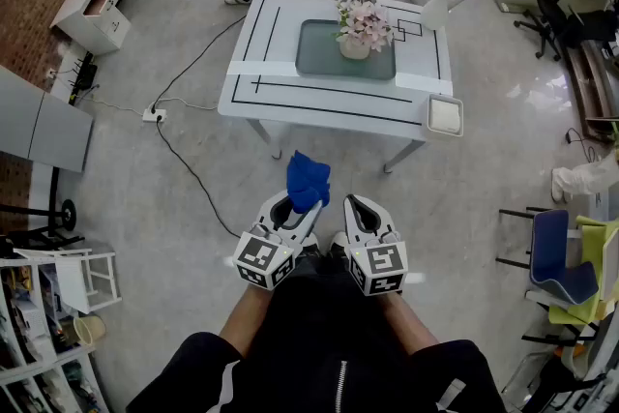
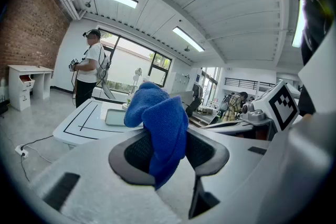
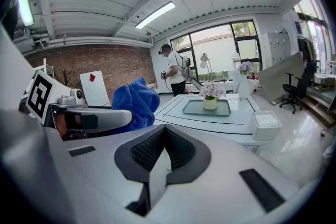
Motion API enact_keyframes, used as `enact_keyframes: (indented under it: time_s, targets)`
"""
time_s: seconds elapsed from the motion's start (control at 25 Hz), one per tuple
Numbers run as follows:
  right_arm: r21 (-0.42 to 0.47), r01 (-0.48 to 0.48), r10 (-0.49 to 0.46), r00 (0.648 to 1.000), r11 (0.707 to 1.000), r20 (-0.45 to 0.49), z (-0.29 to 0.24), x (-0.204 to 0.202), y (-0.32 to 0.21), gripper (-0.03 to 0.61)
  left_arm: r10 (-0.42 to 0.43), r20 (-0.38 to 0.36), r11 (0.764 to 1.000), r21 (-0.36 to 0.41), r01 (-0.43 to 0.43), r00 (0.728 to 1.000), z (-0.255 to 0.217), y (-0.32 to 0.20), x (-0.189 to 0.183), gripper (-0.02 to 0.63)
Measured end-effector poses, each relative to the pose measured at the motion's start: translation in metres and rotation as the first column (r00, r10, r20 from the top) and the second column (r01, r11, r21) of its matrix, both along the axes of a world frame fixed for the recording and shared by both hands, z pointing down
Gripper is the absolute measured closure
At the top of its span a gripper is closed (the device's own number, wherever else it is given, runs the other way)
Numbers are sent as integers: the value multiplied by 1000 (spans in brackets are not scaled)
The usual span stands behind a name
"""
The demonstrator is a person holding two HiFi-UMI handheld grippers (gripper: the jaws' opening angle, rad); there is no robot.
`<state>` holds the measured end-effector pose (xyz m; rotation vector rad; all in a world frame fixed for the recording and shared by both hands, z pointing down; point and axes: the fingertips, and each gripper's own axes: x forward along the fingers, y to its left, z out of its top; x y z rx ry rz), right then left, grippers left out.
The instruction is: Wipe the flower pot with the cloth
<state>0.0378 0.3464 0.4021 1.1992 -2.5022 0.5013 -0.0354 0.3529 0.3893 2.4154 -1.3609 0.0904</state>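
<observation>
Short of the table (image 1: pixel 290 92), the left gripper (image 1: pixel 293 205) pinches the blue cloth (image 1: pixel 308 181), ready for wiping; the right gripper (image 1: pixel 356 211) has its jaws together on nothing. The flower pot (image 1: pixel 355 47) stands on a tray (image 1: pixel 319 55) at the table's middle, well beyond the 2 grippers.

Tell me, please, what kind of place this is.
Probably an office-like lab or studio used for recordings, not a home. A white table marked with black lines stands on a grey floor, a power strip with cables lies beside it, and an office chair stands at the side.

White left gripper (image 1: pixel 302 204) and right gripper (image 1: pixel 353 206), black clothing (image 1: pixel 319 343)
</observation>
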Motion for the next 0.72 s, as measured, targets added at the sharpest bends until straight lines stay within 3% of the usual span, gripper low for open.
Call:
enact_keyframes:
  time_s: [0.72]
  targets:
    - [28, -42, 42, 999, 999, 16, -4, -40, 15, 570, 33, -19, 999, 37, -32, 999, -3, 14, -40, 449]
